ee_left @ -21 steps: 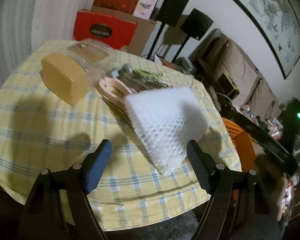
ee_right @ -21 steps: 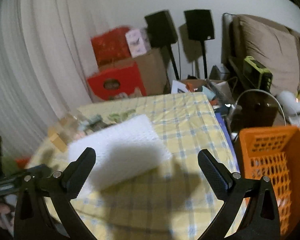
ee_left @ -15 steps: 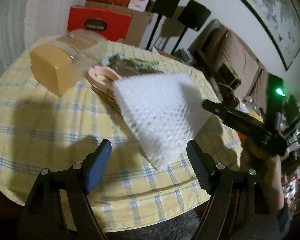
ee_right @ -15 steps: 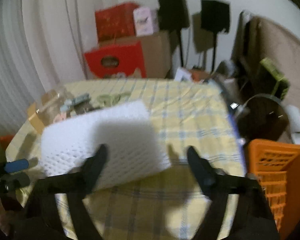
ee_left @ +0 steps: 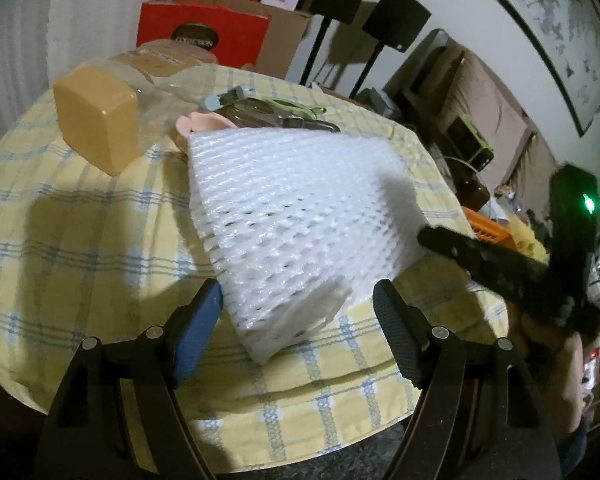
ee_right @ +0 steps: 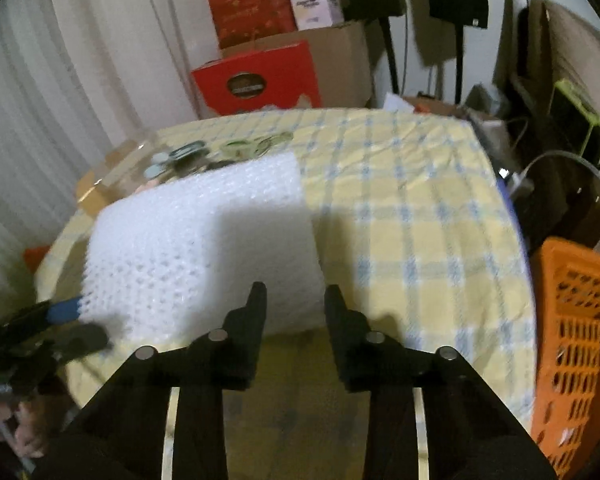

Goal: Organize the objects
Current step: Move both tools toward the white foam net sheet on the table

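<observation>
Left gripper [ee_left: 298, 312]: jaws stand wide apart at the bottom centre of the left view, one pad blue, one black. The near corner of the foam pad pokes into the gap, with neither pad pressing on it. Nothing is held.
Right gripper [ee_right: 295, 296]: jaws have just been closing and now leave a narrow gap at the bottom centre of the right view. They sit at the foam's near right corner. Whether the pads touch the foam cannot be told.
Foam [ee_left: 300, 208]: a thick white netted pad, lying across the middle of the left view, on the cloth. In the right view it fills the centre left.
Cloth [ee_right: 412, 208]: yellow with blue checks, covering the table.
Jar [ee_left: 100, 120]: clear plastic with a tan lid, lying on its side at upper left of the left view, beside the foam.
Small items [ee_left: 260, 110]: a blurred cluster above the foam, too unclear to name.
Basket [ee_right: 572, 328]: orange, slotted, at the right edge of the right view, beside the table.
Boxes [ee_right: 256, 80]: red and brown, stacked at the top centre.
</observation>
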`<state>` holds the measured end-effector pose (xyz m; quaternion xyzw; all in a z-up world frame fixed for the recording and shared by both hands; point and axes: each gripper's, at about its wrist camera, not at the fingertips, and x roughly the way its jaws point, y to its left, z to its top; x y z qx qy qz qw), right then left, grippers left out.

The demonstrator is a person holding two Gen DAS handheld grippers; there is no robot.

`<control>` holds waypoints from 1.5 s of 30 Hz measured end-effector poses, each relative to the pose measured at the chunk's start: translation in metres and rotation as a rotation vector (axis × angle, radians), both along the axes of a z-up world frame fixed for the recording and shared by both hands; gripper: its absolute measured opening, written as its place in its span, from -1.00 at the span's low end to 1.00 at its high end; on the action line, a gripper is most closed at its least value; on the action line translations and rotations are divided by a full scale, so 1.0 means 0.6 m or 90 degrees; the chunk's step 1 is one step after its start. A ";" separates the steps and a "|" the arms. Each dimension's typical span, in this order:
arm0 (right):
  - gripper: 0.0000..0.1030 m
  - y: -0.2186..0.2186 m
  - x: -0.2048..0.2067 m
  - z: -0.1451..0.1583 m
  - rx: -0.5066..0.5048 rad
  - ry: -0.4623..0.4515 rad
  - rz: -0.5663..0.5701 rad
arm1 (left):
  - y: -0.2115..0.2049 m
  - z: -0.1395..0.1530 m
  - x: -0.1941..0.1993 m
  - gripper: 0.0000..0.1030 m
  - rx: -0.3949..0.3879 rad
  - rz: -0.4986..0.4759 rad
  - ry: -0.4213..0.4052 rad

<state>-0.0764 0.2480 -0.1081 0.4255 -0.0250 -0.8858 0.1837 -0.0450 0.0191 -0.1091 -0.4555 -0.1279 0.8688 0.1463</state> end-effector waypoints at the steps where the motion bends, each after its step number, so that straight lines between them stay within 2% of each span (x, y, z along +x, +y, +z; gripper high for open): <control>1: -0.42 -0.002 0.008 0.000 0.007 0.002 0.001 | -0.001 0.004 0.000 0.43 -0.007 0.005 -0.004; 7: -0.43 -0.009 0.089 0.005 0.005 0.013 0.007 | -0.008 0.033 0.013 0.39 -0.068 0.017 0.027; 9: -0.44 -0.009 0.113 0.007 0.006 0.019 0.000 | -0.007 0.041 0.018 0.27 -0.084 0.018 0.032; 11: -0.44 -0.011 0.125 0.008 0.010 0.024 -0.003 | -0.003 0.045 0.022 0.17 -0.097 0.012 0.030; 17: -0.42 0.026 0.139 0.027 -0.013 0.048 -0.048 | 0.020 0.064 0.039 0.17 -0.132 -0.009 0.047; 19: -0.35 0.038 0.137 0.032 -0.025 0.053 -0.062 | 0.025 0.067 0.041 0.17 -0.143 -0.013 0.052; 24: -0.25 0.051 0.133 0.037 -0.048 0.054 -0.083 | 0.025 0.064 0.041 0.17 -0.148 -0.014 0.050; 34: -0.24 0.036 0.125 0.021 -0.004 0.047 -0.091 | 0.003 0.038 0.020 0.17 -0.179 0.015 0.035; 37: -0.05 0.025 0.122 0.017 -0.006 0.046 -0.084 | 0.000 0.028 0.017 0.18 -0.182 0.017 0.030; 38: 0.11 0.019 0.120 0.017 -0.007 0.045 -0.080 | 0.000 0.026 0.017 0.17 -0.183 0.016 0.031; 39: 0.18 0.010 0.119 0.014 -0.009 0.042 -0.073 | 0.001 0.024 0.018 0.17 -0.181 0.015 0.032; 40: 0.18 0.002 0.118 0.011 -0.012 0.039 -0.066 | 0.001 0.022 0.019 0.17 -0.177 0.012 0.032; 42: 0.18 -0.013 0.116 0.008 -0.011 0.037 -0.053 | 0.002 0.020 0.019 0.06 -0.166 0.000 0.024; 43: 0.18 -0.020 0.116 0.008 -0.006 0.036 -0.045 | 0.003 0.019 0.018 -0.07 -0.161 -0.006 0.017; 45: 0.05 -0.032 0.118 0.005 0.001 0.038 -0.031 | 0.005 0.017 0.018 -0.14 -0.152 -0.013 0.005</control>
